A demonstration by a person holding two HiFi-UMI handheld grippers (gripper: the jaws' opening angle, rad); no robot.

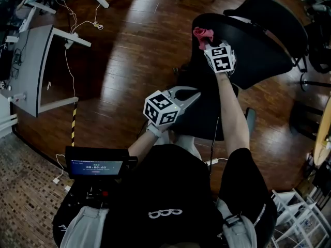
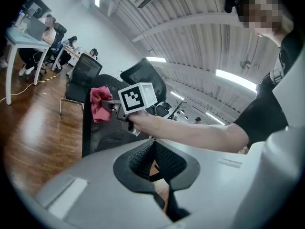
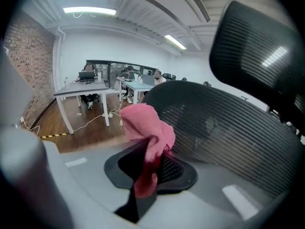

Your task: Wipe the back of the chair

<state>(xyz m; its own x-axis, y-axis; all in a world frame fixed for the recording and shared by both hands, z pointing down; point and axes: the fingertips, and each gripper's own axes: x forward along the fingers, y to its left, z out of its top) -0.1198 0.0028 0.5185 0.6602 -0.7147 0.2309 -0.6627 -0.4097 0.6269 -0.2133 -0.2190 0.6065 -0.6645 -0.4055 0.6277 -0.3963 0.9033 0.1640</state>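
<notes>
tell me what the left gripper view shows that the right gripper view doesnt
Only the left gripper view: the right gripper seen from outside with its marker cube, the person's forearm, and the left gripper, its jaws together with nothing between them.

Only the right gripper view: the right jaws from close up, clamped on the pink cloth, and a brick wall.

Both: the pink cloth, the black mesh chair back, and desks with people in the background.
</notes>
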